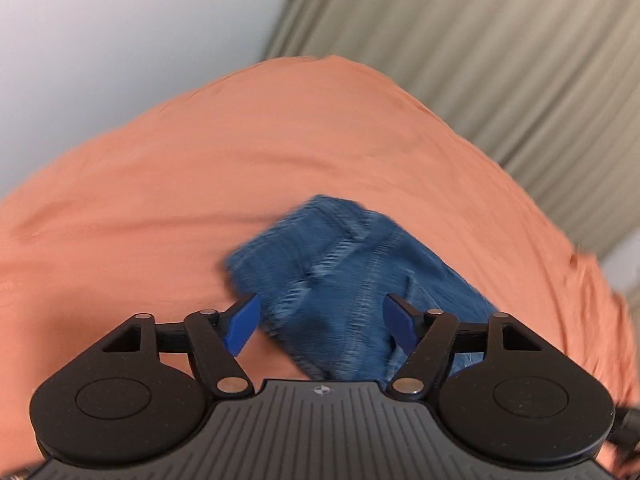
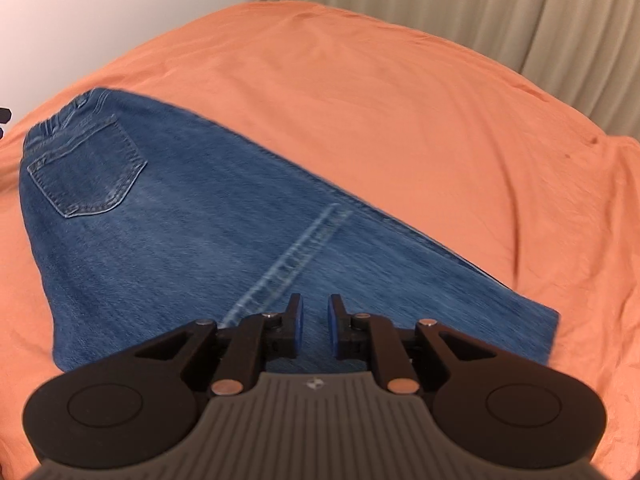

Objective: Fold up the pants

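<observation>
Already the jeans [image 2: 192, 240] lie flat on the orange bed sheet [image 2: 400, 120], legs stacked and doubled over, hem across the thigh. Both tongs hover empty above them: left tongs [image 1: 322, 326] spread wide, right tongs [image 2: 315, 326] narrowly parted. Probably one more fold remains.

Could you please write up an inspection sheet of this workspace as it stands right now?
Surface: orange bedsheet, lightly wrinkled.
Job's things: blue jeans lying flat on the sheet, folded lengthwise, back pocket facing up at the waistband end; the hem end shows in the left wrist view, blurred.
Clutter: nothing seen.
Grippers: left gripper open wide above the jeans, nothing between the pads; right gripper open a narrow gap above the denim, gripping nothing.
Cables: a dark cable-like piece at the left wrist view's edge; cannot tell for sure.
Surroundings: beige curtain, white wall.
</observation>
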Demonstrator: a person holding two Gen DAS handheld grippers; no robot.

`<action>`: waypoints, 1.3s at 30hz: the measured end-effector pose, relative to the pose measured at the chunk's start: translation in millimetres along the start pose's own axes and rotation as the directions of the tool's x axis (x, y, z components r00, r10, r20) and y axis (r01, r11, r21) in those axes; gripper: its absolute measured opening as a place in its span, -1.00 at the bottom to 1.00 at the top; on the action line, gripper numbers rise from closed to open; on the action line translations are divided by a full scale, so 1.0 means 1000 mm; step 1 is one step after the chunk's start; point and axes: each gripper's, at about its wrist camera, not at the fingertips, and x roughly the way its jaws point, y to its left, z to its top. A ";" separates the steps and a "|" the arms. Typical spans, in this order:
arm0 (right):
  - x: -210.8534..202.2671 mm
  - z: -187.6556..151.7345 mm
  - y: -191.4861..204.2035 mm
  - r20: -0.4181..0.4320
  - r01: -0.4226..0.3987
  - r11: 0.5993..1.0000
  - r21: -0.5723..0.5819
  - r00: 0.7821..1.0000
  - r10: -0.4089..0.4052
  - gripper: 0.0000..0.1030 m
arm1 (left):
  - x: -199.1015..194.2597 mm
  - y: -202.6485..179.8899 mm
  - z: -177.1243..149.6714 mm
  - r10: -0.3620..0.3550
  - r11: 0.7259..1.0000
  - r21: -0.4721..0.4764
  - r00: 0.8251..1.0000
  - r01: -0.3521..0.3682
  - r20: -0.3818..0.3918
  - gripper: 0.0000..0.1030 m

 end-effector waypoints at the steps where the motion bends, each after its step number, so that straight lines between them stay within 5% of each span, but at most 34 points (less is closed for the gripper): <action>1: 0.003 0.002 0.004 -0.008 0.000 1.000 -0.008 1.000 0.000 -0.79 | 0.003 0.011 -0.001 -0.013 0.999 -0.046 1.000 0.013 0.003 0.67; 7: 0.026 0.012 0.012 -0.068 -0.026 0.999 -0.032 0.997 0.024 -0.77 | 0.044 0.052 -0.010 -0.080 0.968 -0.238 0.997 0.078 0.003 0.67; 14: 0.061 0.011 0.019 -0.182 -0.055 0.996 -0.065 0.982 0.042 -0.78 | 0.083 0.061 -0.008 -0.112 0.956 -0.267 0.993 0.119 0.043 0.59; 17: 0.072 0.006 0.013 -0.215 -0.068 0.997 -0.032 0.975 0.060 -0.82 | 0.092 0.066 -0.005 -0.117 0.951 -0.283 0.991 0.129 0.057 0.36; 22: 0.079 0.005 0.004 -0.236 -0.088 0.996 0.030 0.967 0.093 -0.83 | 0.100 0.071 -0.002 -0.156 0.934 -0.318 0.987 0.162 0.042 -0.29; 24: 0.079 0.005 0.005 -0.236 -0.085 0.996 0.029 0.968 0.089 -0.83 | 0.096 0.064 0.002 -0.149 0.943 -0.295 0.988 0.155 0.043 -0.54; 27: 0.077 0.004 0.006 -0.230 -0.076 0.997 0.034 0.970 0.082 -0.83 | 0.078 0.046 0.011 -0.142 0.958 -0.242 0.987 0.156 0.072 -0.62; 32: 0.054 0.003 -0.001 -0.177 -0.082 0.993 0.081 0.980 0.095 -0.80 | 0.035 0.002 0.024 -0.194 0.966 -0.151 0.973 0.211 0.123 -0.68; 39: -0.005 -0.009 -0.026 -0.073 -0.091 0.983 0.161 0.992 0.103 -0.80 | -0.024 -0.114 0.016 -0.282 0.957 0.126 0.944 0.263 0.169 -0.68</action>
